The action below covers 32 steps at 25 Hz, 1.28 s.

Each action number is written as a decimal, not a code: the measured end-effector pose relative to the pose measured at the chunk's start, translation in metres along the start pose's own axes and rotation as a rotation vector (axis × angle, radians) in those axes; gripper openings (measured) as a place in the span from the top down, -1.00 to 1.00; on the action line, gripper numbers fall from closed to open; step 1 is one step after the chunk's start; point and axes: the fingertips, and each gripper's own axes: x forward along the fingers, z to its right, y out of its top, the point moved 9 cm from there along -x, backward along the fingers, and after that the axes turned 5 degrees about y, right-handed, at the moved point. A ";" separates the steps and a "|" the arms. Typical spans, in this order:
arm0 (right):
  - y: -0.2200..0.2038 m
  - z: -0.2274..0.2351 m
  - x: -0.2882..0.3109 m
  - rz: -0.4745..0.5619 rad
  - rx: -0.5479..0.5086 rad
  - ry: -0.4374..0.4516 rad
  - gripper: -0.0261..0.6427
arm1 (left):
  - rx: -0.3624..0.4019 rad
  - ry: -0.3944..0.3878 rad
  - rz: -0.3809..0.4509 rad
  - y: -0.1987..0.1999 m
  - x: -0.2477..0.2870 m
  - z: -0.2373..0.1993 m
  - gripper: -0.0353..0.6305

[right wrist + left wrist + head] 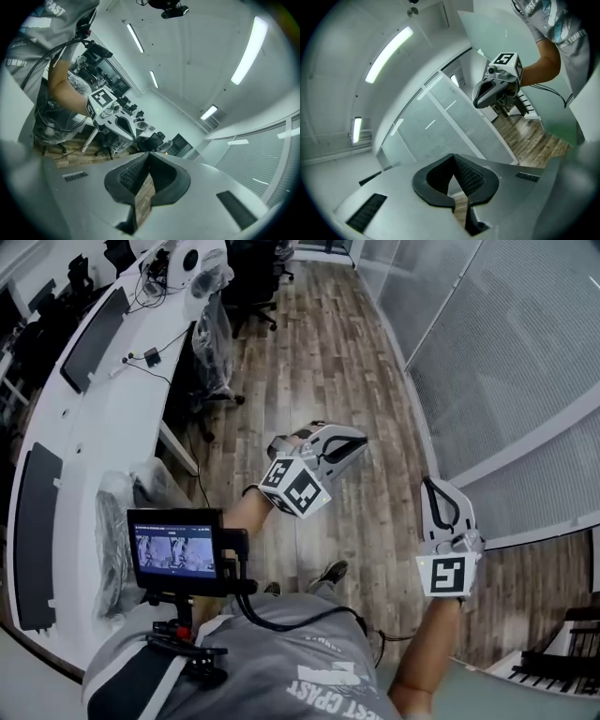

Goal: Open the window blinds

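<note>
Two panels of blinds (506, 362) hang down over the glass wall at the right of the head view, with their slats shut. Nothing of the task looks done: the blinds are closed and neither gripper touches them.

The right gripper (433, 488) is the nearer one, close by the blinds but apart from them. Its jaws are clenched together on nothing. The left gripper (356, 442) is further out over the floor (328, 362), well apart from the blinds, and its jaws are likewise closed and empty.

By my judgement the whole job is left: find the cord or wand, grasp it, and work it until the slats turn or rise.

No cord, chain or wand shows in any view. It may lie past the picture's right edge, where the blinds are cut off. The slats are too fine to tell their tilt. A long table (103, 399) runs along the far left.
</note>
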 end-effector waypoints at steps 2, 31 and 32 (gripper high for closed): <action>-0.024 0.012 0.015 0.016 0.019 0.007 0.91 | -0.005 0.000 -0.037 -0.018 0.023 -0.003 0.88; -0.311 0.295 0.275 0.087 0.065 0.030 0.91 | 0.004 0.060 -0.114 -0.173 0.397 -0.163 0.88; -0.310 0.309 0.298 0.082 0.070 0.023 0.91 | -0.006 0.067 -0.103 -0.188 0.408 -0.185 0.88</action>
